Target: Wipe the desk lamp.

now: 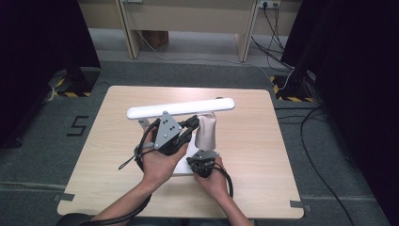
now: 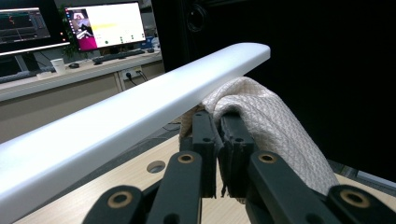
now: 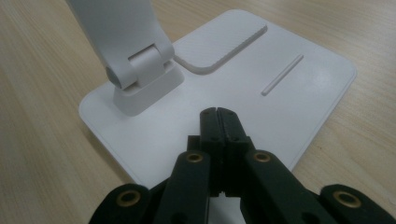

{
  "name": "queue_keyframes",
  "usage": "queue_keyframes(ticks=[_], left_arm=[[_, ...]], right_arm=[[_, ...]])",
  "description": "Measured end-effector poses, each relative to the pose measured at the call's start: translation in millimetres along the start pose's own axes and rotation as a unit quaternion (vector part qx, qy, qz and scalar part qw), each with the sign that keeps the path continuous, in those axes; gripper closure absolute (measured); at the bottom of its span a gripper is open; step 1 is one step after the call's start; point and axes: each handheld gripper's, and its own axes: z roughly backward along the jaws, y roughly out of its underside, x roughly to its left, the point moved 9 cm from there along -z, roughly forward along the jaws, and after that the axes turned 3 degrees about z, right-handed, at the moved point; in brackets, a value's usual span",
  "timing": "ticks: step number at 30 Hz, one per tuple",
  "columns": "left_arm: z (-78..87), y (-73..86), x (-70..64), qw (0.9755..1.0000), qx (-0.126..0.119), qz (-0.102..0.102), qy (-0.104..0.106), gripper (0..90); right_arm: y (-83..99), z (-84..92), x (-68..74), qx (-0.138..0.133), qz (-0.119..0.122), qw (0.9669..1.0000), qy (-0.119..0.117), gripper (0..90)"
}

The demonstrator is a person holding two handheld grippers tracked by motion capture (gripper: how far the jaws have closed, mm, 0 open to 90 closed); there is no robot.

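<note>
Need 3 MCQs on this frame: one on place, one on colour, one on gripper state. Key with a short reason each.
1. Where does the cloth hang?
A. Under the far end of the lamp head
B. Flat on the lamp base
C. On the floor

2. What colour is the lamp base?
A. Black
B. White
C. Red

3. How do the jaws of the right gripper stand?
A. Wide open
C. Clamped on the cloth
B. Shut, with nothing between them

Key: 1 A, the left gripper view shows the cloth draped beneath the head's end, where the left gripper pinches it. 2 B, the right gripper view shows a white plate on the wooden table. 3 B, the two black jaws meet over the base, with no thing between.
</note>
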Motion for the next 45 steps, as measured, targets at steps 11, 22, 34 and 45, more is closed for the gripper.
queue_keyframes(ticks=[11,22,34,45], left_arm=[[6.5,1.4,5.4,1.0000,-0.003,0.001,-0.007,85.7],[14.3,3.5,10.5,0.9998,-0.008,0.006,-0.016,85.7],[22.7,6.3,17.8,0.9995,-0.012,0.014,-0.025,85.7],[31.7,8.9,25.0,0.9990,-0.015,0.018,-0.037,85.7]], right_arm=[[-0.1,0.0,0.0,-0.001,0.001,1.0000,-0.001,90.0],[0.0,0.1,0.0,0.000,0.001,1.0000,-0.001,90.0],[-0.3,-0.3,0.0,0.000,0.003,1.0000,-0.001,90.0],[-0.5,-0.5,0.1,-0.001,0.002,1.0000,-0.001,90.0]])
